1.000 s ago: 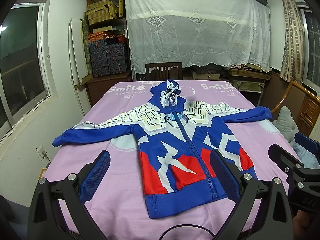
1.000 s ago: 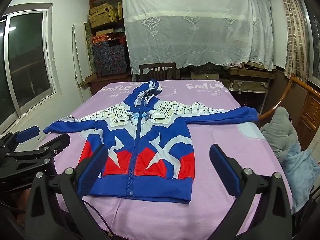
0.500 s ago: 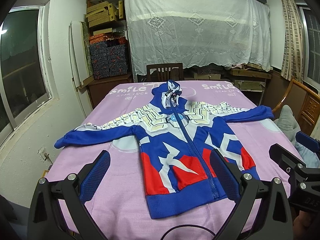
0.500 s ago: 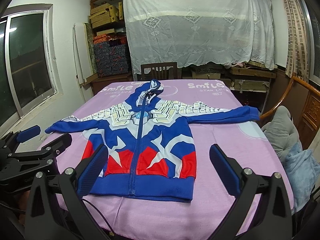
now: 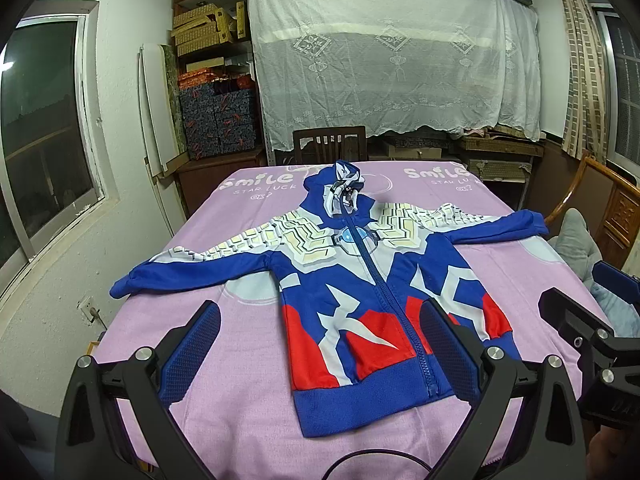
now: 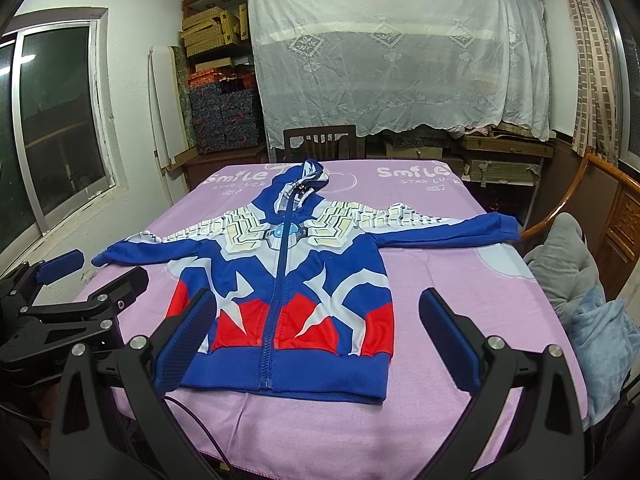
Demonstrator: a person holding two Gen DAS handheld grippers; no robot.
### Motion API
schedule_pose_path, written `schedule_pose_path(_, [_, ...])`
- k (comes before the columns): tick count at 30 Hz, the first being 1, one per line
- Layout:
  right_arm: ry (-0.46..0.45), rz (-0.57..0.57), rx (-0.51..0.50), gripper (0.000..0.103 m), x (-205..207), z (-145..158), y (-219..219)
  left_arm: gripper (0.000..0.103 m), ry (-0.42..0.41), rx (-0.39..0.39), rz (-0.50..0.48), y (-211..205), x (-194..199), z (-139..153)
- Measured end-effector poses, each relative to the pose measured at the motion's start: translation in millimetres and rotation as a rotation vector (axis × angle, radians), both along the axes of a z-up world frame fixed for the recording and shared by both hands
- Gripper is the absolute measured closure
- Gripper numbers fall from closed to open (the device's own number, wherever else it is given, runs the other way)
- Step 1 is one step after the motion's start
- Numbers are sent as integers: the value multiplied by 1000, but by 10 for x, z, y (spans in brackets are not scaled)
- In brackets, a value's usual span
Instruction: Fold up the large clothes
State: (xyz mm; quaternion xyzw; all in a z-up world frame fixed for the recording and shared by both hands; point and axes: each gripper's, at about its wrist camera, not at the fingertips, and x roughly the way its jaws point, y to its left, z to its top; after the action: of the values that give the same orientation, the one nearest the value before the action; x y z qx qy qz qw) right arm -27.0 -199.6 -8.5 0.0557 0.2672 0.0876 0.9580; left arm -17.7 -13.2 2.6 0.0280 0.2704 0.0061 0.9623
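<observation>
Left jaws: the left gripper [image 5: 320,356] is spread wide and holds nothing, hanging above the near edge of the counter [image 5: 248,320] short of the hoodie's hem.
Right jaws: the right gripper [image 6: 320,344] is just as wide and empty, beside the left one and also short of the hem.
Pose: both point forward along the hoodie's length, level with each other, tilted slightly down toward the cloth; neither touches it.
Hoodie: the blue, red and white zip hoodie [image 5: 372,288] lies front-up and zipped on the purple cover, hem nearest the grippers, sleeves stretched out to either side, hood at the far end.
Risk, one layer: a shallow pinch at the hem could catch only the top layer, so the front would lift off the back and bunch.
Risk, cover: the purple cover is soft, so a low grab could take it up with the hoodie.
Risk, sleeves: the cuff on the hoodie's right side reaches the counter's edge and could slide off if dragged.
Risk, skew: uneven lifting would fold the body crooked about the zip.
</observation>
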Motion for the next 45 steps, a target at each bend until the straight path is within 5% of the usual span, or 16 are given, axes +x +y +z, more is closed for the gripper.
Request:
schedule_pose_path(33, [8,0,4,4,36,-67,-8,3,17,7,-1,61,15,-88])
schedule_pose_path(41, [-93,33,157,4,-18,-250,-273,3,145,-42,-20,173,286,-357])
schedule_pose_path(45, [8,-14,149,4,196,-491,-548,3,260,-109,-21,310,522,-652])
